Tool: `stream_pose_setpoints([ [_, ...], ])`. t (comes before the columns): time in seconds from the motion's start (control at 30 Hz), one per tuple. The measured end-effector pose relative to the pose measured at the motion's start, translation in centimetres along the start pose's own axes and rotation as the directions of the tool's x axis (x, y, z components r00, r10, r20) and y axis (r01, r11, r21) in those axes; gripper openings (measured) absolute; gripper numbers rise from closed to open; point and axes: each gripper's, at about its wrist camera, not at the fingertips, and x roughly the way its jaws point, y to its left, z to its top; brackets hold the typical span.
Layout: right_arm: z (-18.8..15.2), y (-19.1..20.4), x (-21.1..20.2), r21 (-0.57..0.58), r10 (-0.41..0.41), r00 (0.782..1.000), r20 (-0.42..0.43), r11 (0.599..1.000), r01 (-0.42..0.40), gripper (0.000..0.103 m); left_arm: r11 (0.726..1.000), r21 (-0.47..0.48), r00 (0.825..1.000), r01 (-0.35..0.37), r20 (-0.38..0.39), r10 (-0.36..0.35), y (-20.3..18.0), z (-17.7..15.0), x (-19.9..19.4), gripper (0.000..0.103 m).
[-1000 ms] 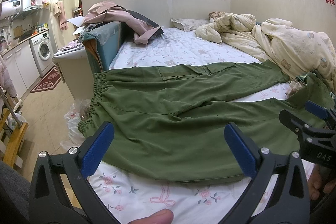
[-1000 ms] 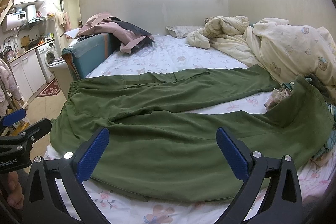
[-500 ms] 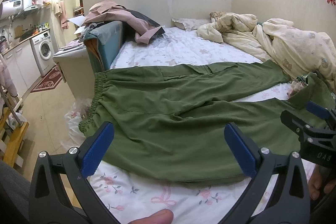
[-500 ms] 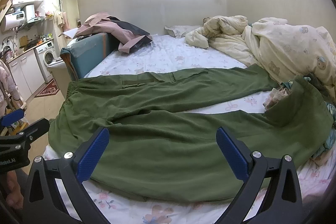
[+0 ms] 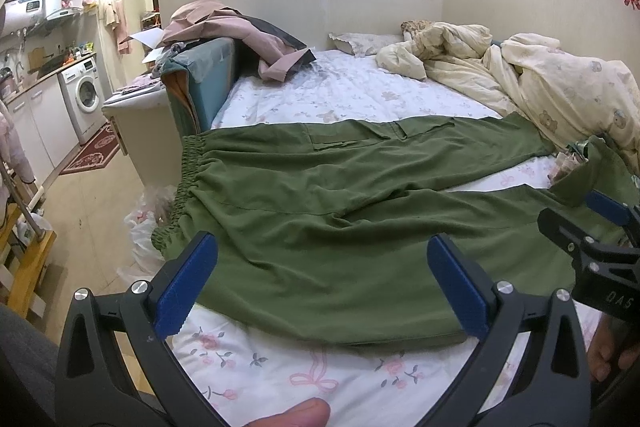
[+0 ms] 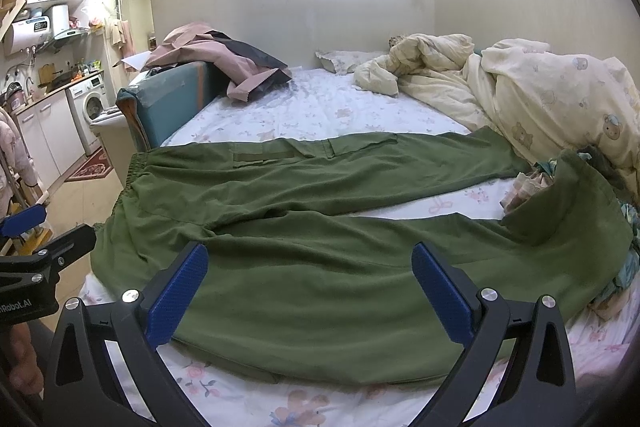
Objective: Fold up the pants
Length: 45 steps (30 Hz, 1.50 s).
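green pants (image 5: 320, 227) spread flat across the bed (image 5: 328, 95) near its front edge, waistband at the left edge; left gripper (image 5: 320, 283) and right gripper (image 6: 308, 283) hover above, fingers released

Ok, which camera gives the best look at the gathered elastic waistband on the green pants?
The left wrist view: the ruched elastic waistband of the green pants runs clearly down the bed's edge. The right wrist view shows only its upper stretch, darker and foreshortened.
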Motion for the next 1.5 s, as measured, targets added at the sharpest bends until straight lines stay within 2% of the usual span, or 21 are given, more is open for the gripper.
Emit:
stream_pose_setpoints([
  [0.37,-0.1,-0.8,0.0,0.027,-0.003,1.0,-0.015,1.0,0.003,0.103,1.0,-0.005,1.0,-0.005,-0.01,0.005,0.1,0.0,-0.1,0.103],
  [0.47,-0.1,-3.1,0.1,0.086,-0.019,0.998,-0.057,0.996,0.023,0.103,1.0,-0.026,0.999,-0.002,-0.033,0.001,0.2,0.1,0.0,0.103],
  [0.57,-0.6,-7.7,0.3,0.194,-0.081,0.989,-0.127,0.975,0.105,0.103,0.999,-0.039,0.999,0.012,-0.051,-0.014,0.2,0.3,0.2,0.103],
  [0.6,-0.8,-9.2,0.3,0.211,-0.136,0.979,-0.151,0.963,0.166,0.103,0.999,-0.046,0.997,0.022,-0.073,-0.026,0.2,0.4,0.4,0.103],
  [0.67,-1.6,-12.8,0.5,0.236,-0.272,0.931,-0.241,0.915,0.328,0.102,0.995,-0.062,0.993,0.077,-0.083,-0.082,0.3,0.6,0.4,0.103],
  [0.7,-2.1,-14.8,0.4,0.274,-0.314,0.905,-0.287,0.878,0.391,0.099,0.995,-0.063,0.994,0.074,-0.081,-0.079,0.4,0.5,0.3,0.103],
  [0.73,-3.1,-17.5,0.2,0.345,-0.328,0.882,-0.339,0.829,0.441,0.096,0.996,-0.066,0.994,0.067,-0.087,-0.073,0.5,0.5,0.4,0.103],
  [0.8,-4.6,-21.3,0.4,0.417,-0.344,0.836,-0.429,0.745,0.52,0.083,0.995,-0.082,0.99,0.064,-0.123,-0.074,0.7,0.5,1.0,0.103],
  [0.87,-6.0,-24.4,0.8,0.457,-0.363,0.791,-0.492,0.665,0.59,0.078,0.994,-0.095,0.986,0.062,-0.149,-0.076,0.8,0.4,1.6,0.103],
  [0.93,-6.9,-26.3,0.8,0.497,-0.366,0.775,-0.515,0.609,0.618,0.076,0.991,-0.113,0.983,0.065,-0.166,-0.084,1.2,0.4,1.9,0.103],
  [0.97,-7.3,-27.2,1.0,0.507,-0.371,0.773,-0.514,0.596,0.623,0.071,0.99,-0.125,0.982,0.068,-0.169,-0.089,1.5,0.4,2.0,0.103],
  [1.0,-7.5,-28.0,1.5,0.492,-0.381,0.76,-0.526,0.593,0.638,0.066,0.989,-0.135,0.982,0.066,-0.169,-0.089,1.7,0.4,2.0,0.103],
  [1.03,-7.8,-28.5,1.8,0.491,-0.385,0.758,-0.526,0.591,0.64,0.065,0.988,-0.143,0.982,0.064,-0.167,-0.088,2.0,0.3,1.9,0.103],
  [1.1,-8.5,-29.9,2.5,0.554,-0.334,0.797,-0.504,0.582,0.595,0.065,0.987,-0.148,0.983,0.059,-0.165,-0.084,2.2,0.2,1.9,0.103],
  [1.13,-9.0,-30.7,3.0,0.597,-0.291,0.814,-0.503,0.564,0.57,0.065,0.987,-0.149,0.982,0.061,-0.166,-0.086,2.2,0.1,1.8,0.103],
  [1.2,-9.3,-31.4,3.5,0.629,-0.274,0.824,-0.496,0.541,0.558,0.065,0.988,-0.14,0.982,0.071,-0.165,-0.094,2.3,0.1,1.6,0.103],
  [1.23,-9.3,-31.5,3.5,0.624,-0.285,0.821,-0.495,0.54,0.564,0.064,0.988,-0.135,0.983,0.068,-0.162,-0.089,2.4,0.0,1.5,0.103],
  [1.27,-9.1,-31.4,3.7,0.621,-0.296,0.818,-0.494,0.538,0.57,0.055,0.989,-0.136,0.984,0.062,-0.157,-0.083,2.5,0.0,1.3,0.103],
  [1.3,-8.6,-31.5,4.3,0.63,-0.279,0.825,-0.492,0.539,0.558,0.034,0.989,-0.138,0.986,0.057,-0.149,-0.078,2.7,-0.1,1.1,0.103],
  [1.4,-8.1,-31.0,4.7,0.678,-0.187,0.873,-0.451,0.565,0.471,0.004,0.989,-0.143,0.988,0.031,-0.145,-0.052,3.3,-0.2,1.0,0.103],
  [1.5,-6.8,-29.7,3.2,0.7,-0.202,0.909,-0.364,0.584,0.411,0.0,0.983,-0.181,0.985,0.014,-0.165,-0.045,4.2,-0.3,1.4,0.103],
])
